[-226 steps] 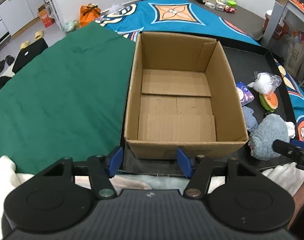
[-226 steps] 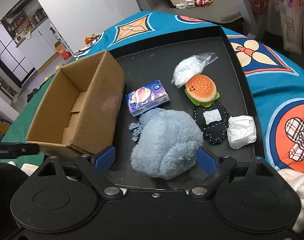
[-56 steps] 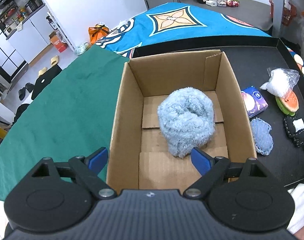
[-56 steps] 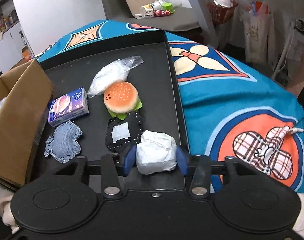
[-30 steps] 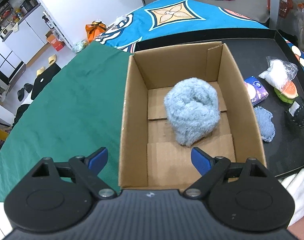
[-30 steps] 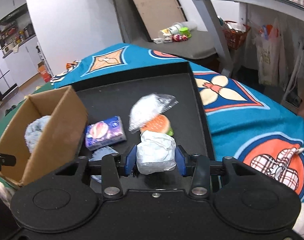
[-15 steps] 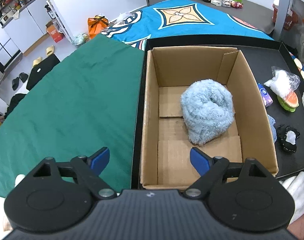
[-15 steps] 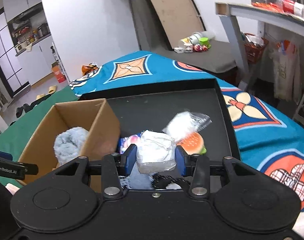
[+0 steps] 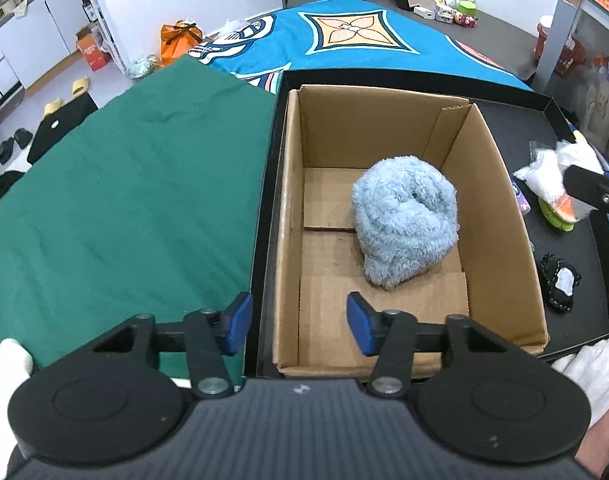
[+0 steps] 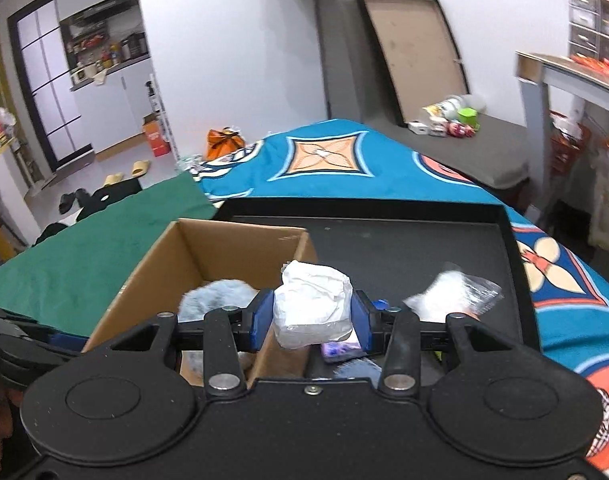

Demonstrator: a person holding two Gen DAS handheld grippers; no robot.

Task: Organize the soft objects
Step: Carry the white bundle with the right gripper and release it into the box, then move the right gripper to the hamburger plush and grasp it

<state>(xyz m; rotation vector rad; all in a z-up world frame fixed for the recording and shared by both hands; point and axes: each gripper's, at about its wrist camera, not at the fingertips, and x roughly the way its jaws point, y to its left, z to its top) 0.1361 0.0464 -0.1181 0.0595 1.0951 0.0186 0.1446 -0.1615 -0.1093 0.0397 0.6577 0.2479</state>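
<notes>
The left tool hangs with its blue pads apart over the near left wall of the cardboard box, where a fluffy blue bundle lies inside. To the right, the right tool is clamped on a white wrapped packet, raised above the box's right wall.

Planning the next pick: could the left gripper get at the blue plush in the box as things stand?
Probably yes. The left gripper is open and empty above the box's near end, the box top is open, and nothing lies over the blue plush.
</notes>
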